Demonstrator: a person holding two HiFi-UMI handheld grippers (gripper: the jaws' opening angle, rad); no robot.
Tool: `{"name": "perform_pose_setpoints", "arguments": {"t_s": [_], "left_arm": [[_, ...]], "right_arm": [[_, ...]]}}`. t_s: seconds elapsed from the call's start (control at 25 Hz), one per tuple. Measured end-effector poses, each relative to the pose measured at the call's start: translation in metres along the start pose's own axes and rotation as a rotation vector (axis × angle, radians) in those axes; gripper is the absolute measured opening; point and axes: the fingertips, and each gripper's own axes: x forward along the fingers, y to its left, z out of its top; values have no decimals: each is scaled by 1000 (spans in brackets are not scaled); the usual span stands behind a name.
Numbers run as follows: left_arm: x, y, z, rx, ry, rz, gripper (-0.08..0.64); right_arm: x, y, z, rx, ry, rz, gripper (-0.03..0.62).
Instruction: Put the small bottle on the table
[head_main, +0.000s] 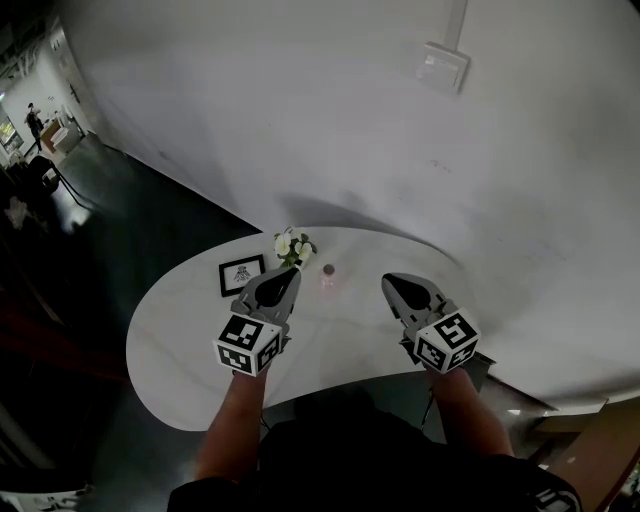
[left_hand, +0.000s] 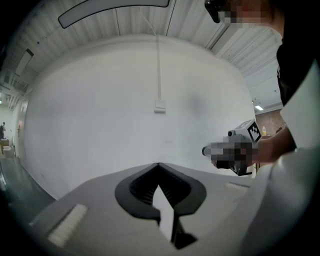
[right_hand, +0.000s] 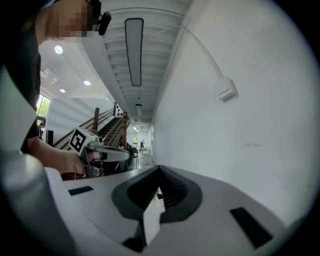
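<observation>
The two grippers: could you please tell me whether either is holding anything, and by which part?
Nothing is held: the left gripper and right gripper are both shut and empty; the small bottle stands free on the table.

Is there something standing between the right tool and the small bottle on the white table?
Nothing visible does. In the head view, only bare white table shows between the right tool and the small bottle. The flowers stand to the bottle's left and further back, outside that line.
</observation>
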Motion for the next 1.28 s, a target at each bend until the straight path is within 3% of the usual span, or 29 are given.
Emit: {"name": "perform_pose_setpoints", "arguments": {"t_s": [0.48,0.64,0.72,0.84,0.96,1.16,1.28], "left_arm": [[3,2,-12,-45,17,33,9],[-1,-11,5,-28,-98,-76,9],[0,-18,9,-12,-100,-132,9],[3,-17,9,13,-64,-145,9],[1,-10,8,8,-61,-94,9],[0,6,0,-84,-50,30,9],[-4,14,0,-71,-39,119,9]], "right_arm": [[-4,-4,-4,-16,7,3,11],[-1,-6,-1,-16,4,8,11],[0,-6,-1,-13,4,9,11],[1,-7,-1,-7,3,9,11],[2,-3,0,4,0,17,11],[3,1,-2,14,10,26,11],[4,4,-5,11,28,36,11]]}}
